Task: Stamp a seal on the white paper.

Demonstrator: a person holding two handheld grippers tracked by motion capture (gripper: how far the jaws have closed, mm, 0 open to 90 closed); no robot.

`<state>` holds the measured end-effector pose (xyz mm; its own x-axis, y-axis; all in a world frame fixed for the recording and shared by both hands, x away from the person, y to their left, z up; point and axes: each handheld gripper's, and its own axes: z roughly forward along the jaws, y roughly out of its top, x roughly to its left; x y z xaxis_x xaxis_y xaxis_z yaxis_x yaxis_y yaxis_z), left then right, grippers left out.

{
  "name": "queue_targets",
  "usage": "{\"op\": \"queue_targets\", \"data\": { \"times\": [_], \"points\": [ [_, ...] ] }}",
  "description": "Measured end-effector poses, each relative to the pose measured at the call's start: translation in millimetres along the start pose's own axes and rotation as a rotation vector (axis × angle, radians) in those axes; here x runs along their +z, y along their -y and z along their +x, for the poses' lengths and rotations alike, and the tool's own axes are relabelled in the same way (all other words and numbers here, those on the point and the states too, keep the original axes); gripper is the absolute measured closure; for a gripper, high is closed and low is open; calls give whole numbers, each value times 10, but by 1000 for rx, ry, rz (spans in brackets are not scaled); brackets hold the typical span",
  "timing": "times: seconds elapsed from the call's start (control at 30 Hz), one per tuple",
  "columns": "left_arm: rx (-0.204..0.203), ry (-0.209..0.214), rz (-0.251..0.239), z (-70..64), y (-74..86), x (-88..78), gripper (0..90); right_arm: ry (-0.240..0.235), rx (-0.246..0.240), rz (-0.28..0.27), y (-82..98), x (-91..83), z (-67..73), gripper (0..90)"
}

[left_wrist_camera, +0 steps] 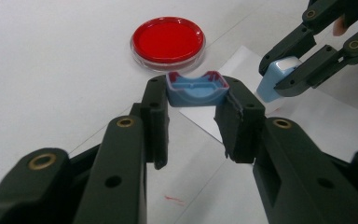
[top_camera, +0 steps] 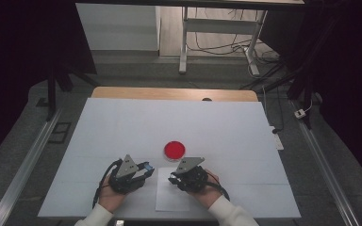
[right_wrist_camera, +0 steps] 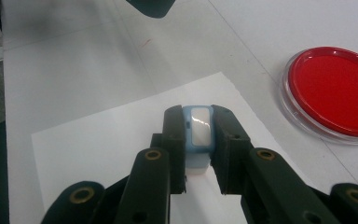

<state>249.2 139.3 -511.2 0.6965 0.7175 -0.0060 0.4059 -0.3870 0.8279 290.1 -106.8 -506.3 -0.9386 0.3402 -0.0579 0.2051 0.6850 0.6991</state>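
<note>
We hold the blue cap clamped in the left gripper, the stamp gripped in the right gripper over the paper sheet; next likely inking at the red dish.

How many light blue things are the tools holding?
2. The left tool clamps a light blue cap near the red dish. The right tool clamps a light blue stamp body over the white paper sheet.
</note>
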Motion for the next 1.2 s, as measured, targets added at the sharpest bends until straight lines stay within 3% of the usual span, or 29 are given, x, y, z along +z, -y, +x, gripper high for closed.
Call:
{"op": "queue_targets", "data": {
  "times": [1.2],
  "points": [
    [-14, -14, -12, 40, 24, -54, 643, 12, -5, -20, -5, -18, 16, 751]
  ]
}}
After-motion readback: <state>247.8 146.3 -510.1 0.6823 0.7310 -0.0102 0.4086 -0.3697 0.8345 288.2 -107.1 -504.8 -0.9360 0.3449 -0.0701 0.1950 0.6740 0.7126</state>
